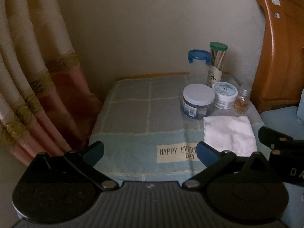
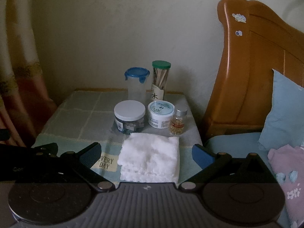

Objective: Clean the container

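left claw (image 1: pixel 150 153) released, empty | right claw (image 2: pixel 146 154) released above white cloth (image 2: pixel 150 159), lower centre | white-lidded jar (image 2: pixel 129 116) mid-frame

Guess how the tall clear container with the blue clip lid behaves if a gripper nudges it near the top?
The clear container looks empty and see-through, so probably light. It is tall for its base, so a high push would likely tip it toward the toothpick jar close beside it. Its smooth plastic wall may slip between the pads.

banner text (image 1: pixel 177 153): last letters covered by the left gripper's blue finger (image 1: pixel 206 154)
white cloth (image 2: pixel 150 159): near edge hidden behind gripper body
jar labels (image 2: pixel 159 122): too small to read
pillow (image 2: pixel 285 112): cut off at frame edge
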A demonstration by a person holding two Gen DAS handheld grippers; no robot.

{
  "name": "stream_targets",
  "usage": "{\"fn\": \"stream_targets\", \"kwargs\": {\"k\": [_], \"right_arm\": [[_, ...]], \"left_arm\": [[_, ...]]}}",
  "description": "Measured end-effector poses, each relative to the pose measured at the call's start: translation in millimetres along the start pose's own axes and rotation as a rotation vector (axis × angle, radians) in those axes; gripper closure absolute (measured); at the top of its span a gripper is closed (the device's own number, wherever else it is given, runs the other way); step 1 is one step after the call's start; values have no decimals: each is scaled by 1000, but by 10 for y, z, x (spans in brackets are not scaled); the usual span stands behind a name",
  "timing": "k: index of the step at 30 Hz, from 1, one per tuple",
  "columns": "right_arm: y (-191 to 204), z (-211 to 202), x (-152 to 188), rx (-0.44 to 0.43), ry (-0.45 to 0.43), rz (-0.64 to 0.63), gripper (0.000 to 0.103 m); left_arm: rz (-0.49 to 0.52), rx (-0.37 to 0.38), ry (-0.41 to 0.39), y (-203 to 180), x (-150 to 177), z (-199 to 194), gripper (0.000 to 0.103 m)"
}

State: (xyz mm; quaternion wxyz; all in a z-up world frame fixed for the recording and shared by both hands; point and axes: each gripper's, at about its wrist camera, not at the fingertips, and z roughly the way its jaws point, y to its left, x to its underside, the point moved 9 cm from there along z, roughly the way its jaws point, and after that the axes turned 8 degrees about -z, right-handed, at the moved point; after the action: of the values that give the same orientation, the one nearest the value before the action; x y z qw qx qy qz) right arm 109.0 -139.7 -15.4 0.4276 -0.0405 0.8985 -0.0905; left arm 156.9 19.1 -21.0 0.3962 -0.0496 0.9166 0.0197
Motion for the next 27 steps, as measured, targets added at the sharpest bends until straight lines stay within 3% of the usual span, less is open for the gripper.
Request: {"fn": "stream_targets", "kwargs": {"k": [27], "right_arm": [[-120, 395, -179, -31, 86, 10, 0]], "left_arm": [[-18, -8, 94, -84, -217, 312, 0]]}}
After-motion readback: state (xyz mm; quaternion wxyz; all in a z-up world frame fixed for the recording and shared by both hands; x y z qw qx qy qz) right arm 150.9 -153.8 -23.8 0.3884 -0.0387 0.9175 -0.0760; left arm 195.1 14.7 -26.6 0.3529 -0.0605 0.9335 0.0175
